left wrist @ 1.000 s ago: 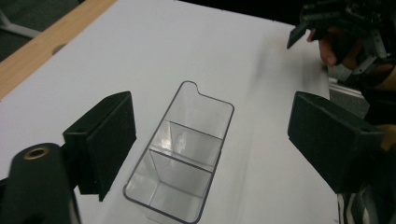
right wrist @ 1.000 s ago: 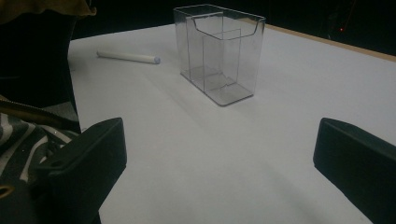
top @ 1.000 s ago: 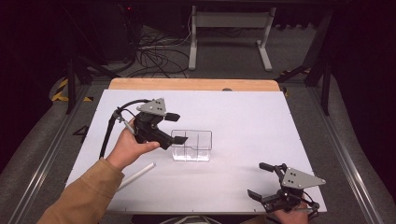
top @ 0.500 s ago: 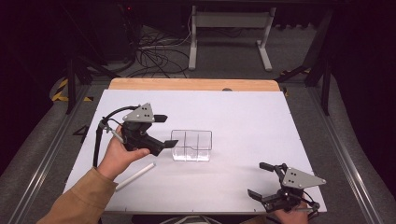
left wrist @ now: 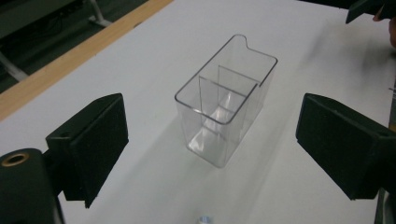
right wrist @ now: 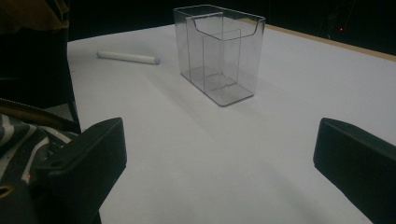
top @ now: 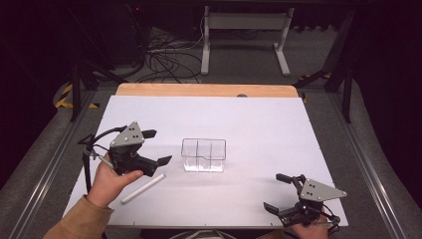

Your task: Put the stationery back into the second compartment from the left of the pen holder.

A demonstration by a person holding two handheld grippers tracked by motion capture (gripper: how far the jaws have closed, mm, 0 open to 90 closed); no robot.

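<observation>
The place looks like a lab or recording studio set up for tests rather than a home. A white-topped table [top: 259,119] with a bare wooden strip [top: 206,90] along its far edge stands on grey carpet [top: 318,64], boxed in by dark metal framing [top: 348,74] and black surroundings. Behind it, a tangle of black cables [top: 164,57] lies on the floor beside the white legs of another stand [top: 244,37], and yellow-and-black hazard tape [top: 63,95] marks the floor at the left.
</observation>
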